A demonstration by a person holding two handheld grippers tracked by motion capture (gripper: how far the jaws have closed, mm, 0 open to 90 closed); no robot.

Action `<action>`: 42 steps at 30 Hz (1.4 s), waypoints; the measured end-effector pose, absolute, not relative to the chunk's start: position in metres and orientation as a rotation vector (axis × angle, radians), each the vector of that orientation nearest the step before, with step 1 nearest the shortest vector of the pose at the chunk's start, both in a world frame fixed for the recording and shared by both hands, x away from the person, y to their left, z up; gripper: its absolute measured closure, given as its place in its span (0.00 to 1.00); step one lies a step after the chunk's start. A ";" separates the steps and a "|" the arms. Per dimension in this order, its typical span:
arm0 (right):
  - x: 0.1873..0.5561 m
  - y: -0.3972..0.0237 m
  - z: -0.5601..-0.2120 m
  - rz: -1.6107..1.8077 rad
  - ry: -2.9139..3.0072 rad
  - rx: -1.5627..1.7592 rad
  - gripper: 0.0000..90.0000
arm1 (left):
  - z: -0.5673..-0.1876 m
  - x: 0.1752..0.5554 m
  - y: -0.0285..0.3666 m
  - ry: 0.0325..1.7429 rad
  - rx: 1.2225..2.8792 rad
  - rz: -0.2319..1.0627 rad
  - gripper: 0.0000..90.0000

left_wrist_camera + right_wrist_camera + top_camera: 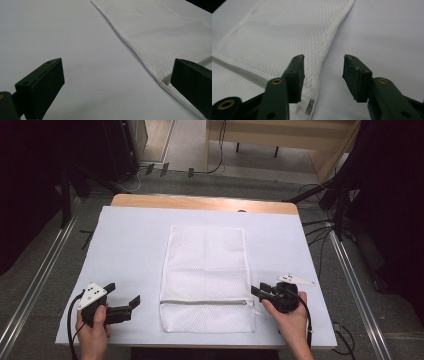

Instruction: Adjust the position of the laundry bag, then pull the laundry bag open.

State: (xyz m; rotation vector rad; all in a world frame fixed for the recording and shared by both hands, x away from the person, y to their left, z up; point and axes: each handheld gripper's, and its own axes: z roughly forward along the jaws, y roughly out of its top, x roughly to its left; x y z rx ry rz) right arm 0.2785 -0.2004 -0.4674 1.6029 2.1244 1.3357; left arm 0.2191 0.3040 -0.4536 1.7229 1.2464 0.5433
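Observation:
A white mesh laundry bag [207, 275] lies flat in the middle of the table, its grey zipper [205, 302] running across near the front end. My left gripper [124, 293] rests to the left of the bag, jaws open wide and empty. In the left gripper view the gripper [117, 63] faces the bag's edge [162, 32], with the zipper [205, 61] behind one jaw. My right gripper [260, 289] sits at the bag's right edge by the zipper end. In the right gripper view it [323, 58] is open, with the bag's seam [287, 32] and a metal zipper pull [309, 108] below one jaw.
A white sheet [130, 240] covers the wooden table [200, 201]. Metal rails [35, 285] run along the floor on both sides, and cables [320, 227] lie at the right and beyond the far edge. Bare sheet surrounds the bag.

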 end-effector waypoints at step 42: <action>0.209 -0.171 -0.489 1.093 2.192 1.300 0.68 | -0.453 0.218 0.161 1.006 1.873 0.272 0.07</action>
